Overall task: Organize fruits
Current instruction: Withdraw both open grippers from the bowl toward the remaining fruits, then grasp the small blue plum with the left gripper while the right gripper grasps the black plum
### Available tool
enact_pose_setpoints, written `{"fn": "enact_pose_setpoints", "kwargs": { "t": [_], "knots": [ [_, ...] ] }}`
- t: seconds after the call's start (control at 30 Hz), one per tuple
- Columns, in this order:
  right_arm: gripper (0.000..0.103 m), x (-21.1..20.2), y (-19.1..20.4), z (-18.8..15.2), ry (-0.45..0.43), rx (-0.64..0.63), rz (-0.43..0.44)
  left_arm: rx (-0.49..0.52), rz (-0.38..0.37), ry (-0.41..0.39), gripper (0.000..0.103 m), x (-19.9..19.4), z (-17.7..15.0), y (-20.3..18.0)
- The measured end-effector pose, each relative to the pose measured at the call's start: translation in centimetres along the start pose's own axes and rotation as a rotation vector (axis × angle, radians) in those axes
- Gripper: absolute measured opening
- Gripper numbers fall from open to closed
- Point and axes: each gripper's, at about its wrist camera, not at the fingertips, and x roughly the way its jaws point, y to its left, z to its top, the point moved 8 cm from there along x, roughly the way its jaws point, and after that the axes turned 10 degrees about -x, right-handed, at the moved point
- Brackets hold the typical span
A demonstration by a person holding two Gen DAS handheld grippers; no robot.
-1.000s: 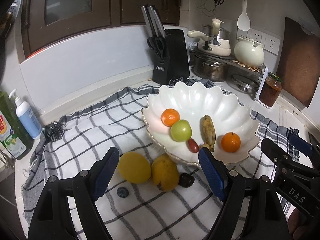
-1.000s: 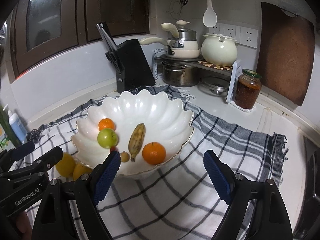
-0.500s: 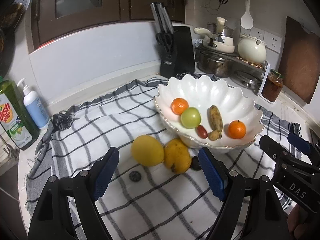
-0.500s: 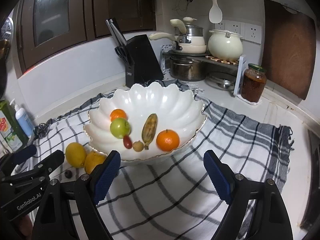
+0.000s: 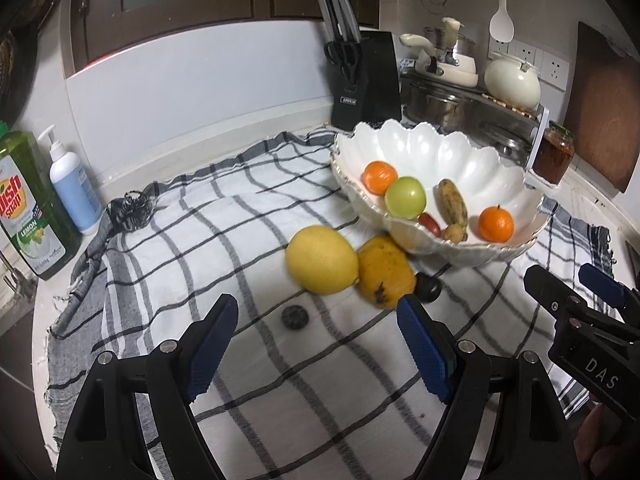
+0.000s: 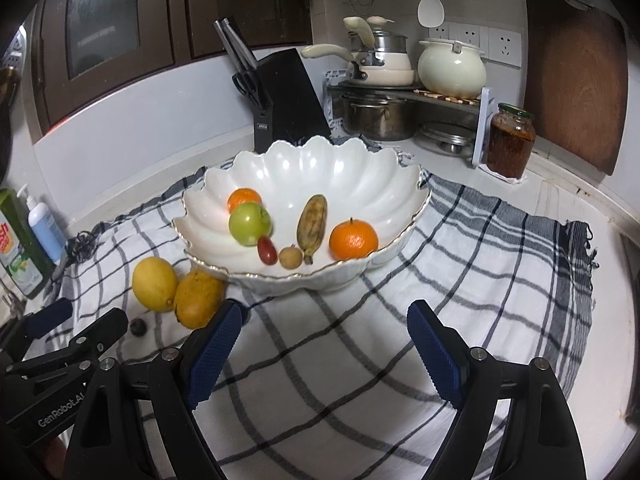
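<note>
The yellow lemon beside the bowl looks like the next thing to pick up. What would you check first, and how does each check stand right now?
1. Left gripper open and empty: ok.
2. Right gripper open and empty: ok.
3. Round yellow lemon in plain view on the black-and-white checked cloth: ok.
4. Lemon clear of its neighbours: not ok, the orange-yellow mango lies against it.
5. Free space in the white scalloped bowl: ok, its back half is bare.
6. Small dark round fruit behind the mango out of the way: cannot tell.
</note>
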Motion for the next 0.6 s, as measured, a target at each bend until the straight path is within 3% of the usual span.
{"fn": "enact_pose_setpoints", "kwargs": {
  "t": [0.3,0.37,0.43,0.6],
  "knots": [
    [0.086,1.2,2.5,-1.3,0.025,-0.025,0.012,-0.015,0.017,0.042,0.081,1.9,-1.3,2.5],
    [0.086,1.6,3.0,-1.5,0.031,-0.033,0.014,-0.019,0.017,0.051,0.076,2.4,-1.4,2.8],
    [0.086,2.0,3.4,-1.7,0.041,-0.037,0.022,-0.011,0.009,0.068,0.063,3.0,-1.6,2.9],
    [0.086,2.7,3.8,-1.9,0.054,-0.038,0.027,0.007,0.006,0.076,0.058,3.9,-1.4,2.9]
  ]
}}
